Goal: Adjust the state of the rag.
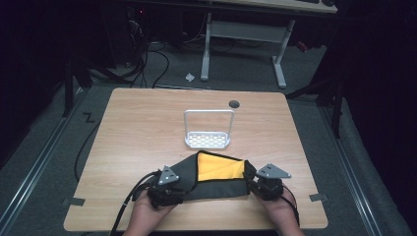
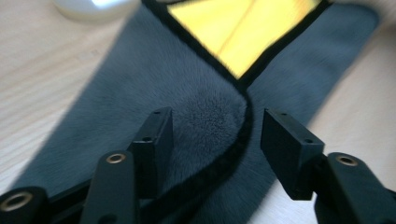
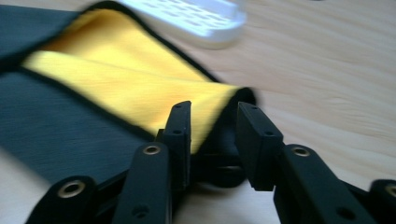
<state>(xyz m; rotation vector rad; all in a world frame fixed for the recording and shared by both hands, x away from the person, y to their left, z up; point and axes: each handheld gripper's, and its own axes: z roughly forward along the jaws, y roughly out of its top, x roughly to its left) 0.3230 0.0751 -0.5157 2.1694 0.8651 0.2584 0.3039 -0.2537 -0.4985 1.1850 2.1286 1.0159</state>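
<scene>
We see a folded cloth (image 1: 216, 182) lying on the wooden desk (image 1: 147, 128), at the near edge, in the middle. It is dark grey on the outside and yellow on the inside, with a black trim. A flap is turned back, so the yellow shows on top.

The left gripper (image 1: 164, 189) sits at the left end of the cloth. In the left gripper view its jaws stand wide apart, and a rounded grey fold (image 2: 210, 116) of the cloth lies between them. The pads do not press on it.

The right gripper (image 1: 265, 184) sits at the right end of the cloth. In the right gripper view its jaws stand partly open, with the yellow and black corner (image 3: 219, 112) of the cloth between them. We can see a gap, so the cloth is not pinched.

A small white rack (image 1: 208, 140) with a tall wire handle stands just beyond the cloth. A round hole (image 1: 234, 103) is in the desk at the far side.
</scene>
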